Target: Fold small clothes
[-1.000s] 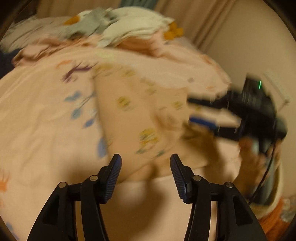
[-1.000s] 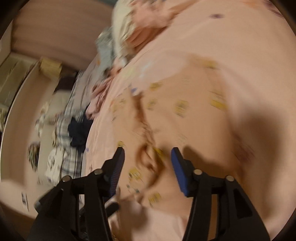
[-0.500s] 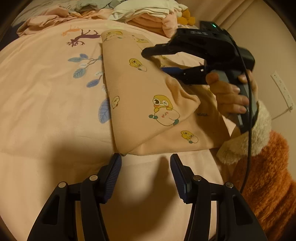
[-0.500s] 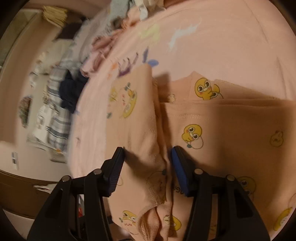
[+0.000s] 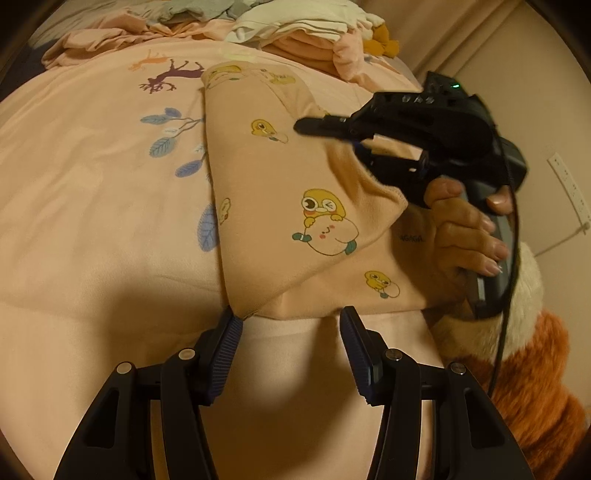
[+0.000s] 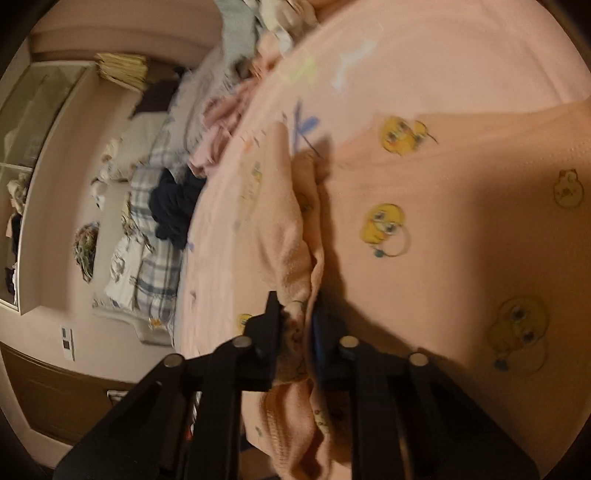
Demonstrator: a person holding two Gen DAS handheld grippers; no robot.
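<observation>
A small peach garment with yellow duck prints (image 5: 288, 206) lies partly folded on the pink bedspread (image 5: 92, 206). My left gripper (image 5: 291, 332) is open and empty, its fingertips just short of the garment's near edge. My right gripper (image 6: 297, 317) is shut on a bunched fold of the same garment (image 6: 424, 229). In the left wrist view the right gripper (image 5: 332, 131) sits over the garment's right part, held by a hand (image 5: 461, 221).
A pile of other clothes (image 5: 295, 29) lies at the far end of the bed. A wall with a socket strip (image 5: 569, 188) is on the right. Beside the bed, a checked cloth and dark clothes (image 6: 173, 206) lie lower down.
My right gripper has closed on a fold of the duck-print garment; half a second ago its jaws were open around it. My left gripper stays open at the near edge.
</observation>
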